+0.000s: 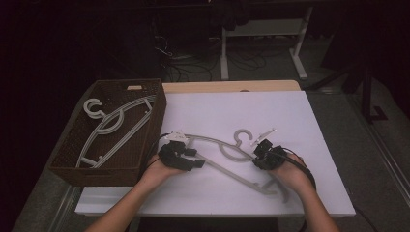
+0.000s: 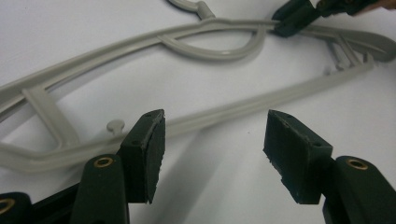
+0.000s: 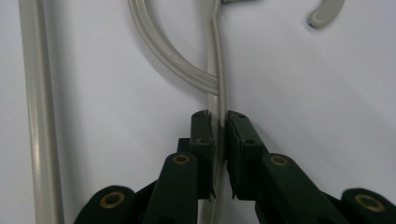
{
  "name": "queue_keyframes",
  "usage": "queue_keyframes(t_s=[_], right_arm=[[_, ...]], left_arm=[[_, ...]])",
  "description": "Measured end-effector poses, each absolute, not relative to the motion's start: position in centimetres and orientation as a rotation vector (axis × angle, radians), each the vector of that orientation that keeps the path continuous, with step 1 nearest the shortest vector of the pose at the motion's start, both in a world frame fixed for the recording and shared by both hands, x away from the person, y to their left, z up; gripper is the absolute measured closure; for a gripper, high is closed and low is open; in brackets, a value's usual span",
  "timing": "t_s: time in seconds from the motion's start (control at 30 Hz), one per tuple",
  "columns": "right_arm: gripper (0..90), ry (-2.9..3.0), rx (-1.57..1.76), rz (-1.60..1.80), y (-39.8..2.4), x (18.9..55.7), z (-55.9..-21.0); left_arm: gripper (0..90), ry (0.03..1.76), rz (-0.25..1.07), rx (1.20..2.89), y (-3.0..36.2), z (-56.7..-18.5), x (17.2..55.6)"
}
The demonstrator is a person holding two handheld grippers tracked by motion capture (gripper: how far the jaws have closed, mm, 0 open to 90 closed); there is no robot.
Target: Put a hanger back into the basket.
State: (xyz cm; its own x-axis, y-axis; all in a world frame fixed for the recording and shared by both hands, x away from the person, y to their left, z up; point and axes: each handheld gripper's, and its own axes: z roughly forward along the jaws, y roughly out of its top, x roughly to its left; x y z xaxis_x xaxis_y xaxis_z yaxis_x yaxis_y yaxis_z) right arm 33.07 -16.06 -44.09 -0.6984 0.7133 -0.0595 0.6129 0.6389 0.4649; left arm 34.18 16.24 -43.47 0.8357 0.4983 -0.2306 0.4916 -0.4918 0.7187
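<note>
I see a grey hanger [image 1: 227, 159] flat on the white surface [image 1: 290, 116], left hand-held gripper [image 1: 193, 162] and right hand-held gripper [image 1: 258, 147] at it; wicker basket [image 1: 145, 140] left holds another hanger [image 1: 116, 128].

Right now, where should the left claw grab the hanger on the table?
On the straight bottom bar of the hanger, just ahead of the open left claw. It lies flat and thin, so come down from above, one pad either side. The right claw already pinches the shoulder arm.

Smooth grey plastic hanger [image 1: 227, 154], matt white tabletop [image 1: 290, 116], dark woven wicker basket [image 1: 145, 140].
</note>
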Motion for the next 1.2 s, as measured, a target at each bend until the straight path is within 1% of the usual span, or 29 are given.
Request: queue_keyframes(t_s=[0.17,0.37,0.53,0.6,0.63,0.67,0.73,0.83,0.97,1.0,1.2], right_arm=[[80.5,2.704,0.918,0.713,-17.1,34.8,-44.3],[80.5,2.756,0.794,0.751,-16.0,36.6,-44.4],[80.1,2.774,0.768,0.786,-15.1,37.7,-44.5],[78.6,2.771,0.784,0.797,-15.2,37.7,-44.5],[72.8,2.762,0.796,0.806,-15.2,37.6,-44.5],[69.3,2.746,0.813,0.811,-15.4,37.5,-44.4],[69.2,2.726,0.85,0.841,-15.8,37.2,-44.0],[71.9,2.687,0.925,0.872,-16.7,36.5,-43.3],[87.2,2.661,0.991,0.882,-17.9,35.1,-42.8],[88.8,2.664,0.997,0.879,-18.2,34.7,-42.7],[88.9,2.671,1.012,0.823,-18.5,32.8,-42.9]], left_arm=[[38.6,0.722,0.008,2.172,16.2,-43.5,34.2],[38.7,0.72,0.005,2.177,16.0,-43.6,34.2],[38.7,0.718,0.002,2.179,15.9,-43.7,34.2],[38.7,0.719,0.001,2.178,16.0,-43.7,34.2],[38.7,0.719,0.001,2.177,16.0,-43.7,34.2],[38.7,0.72,0.002,2.176,16.0,-43.7,34.2],[38.7,0.719,0.003,2.174,16.1,-43.6,34.2],[38.7,0.721,0.007,2.171,16.2,-43.5,34.2],[38.7,0.723,0.008,2.166,16.3,-43.4,34.2],[38.8,0.722,0.008,2.167,16.3,-43.4,34.2],[38.8,0.723,0.009,2.167,16.3,-43.4,34.2]])
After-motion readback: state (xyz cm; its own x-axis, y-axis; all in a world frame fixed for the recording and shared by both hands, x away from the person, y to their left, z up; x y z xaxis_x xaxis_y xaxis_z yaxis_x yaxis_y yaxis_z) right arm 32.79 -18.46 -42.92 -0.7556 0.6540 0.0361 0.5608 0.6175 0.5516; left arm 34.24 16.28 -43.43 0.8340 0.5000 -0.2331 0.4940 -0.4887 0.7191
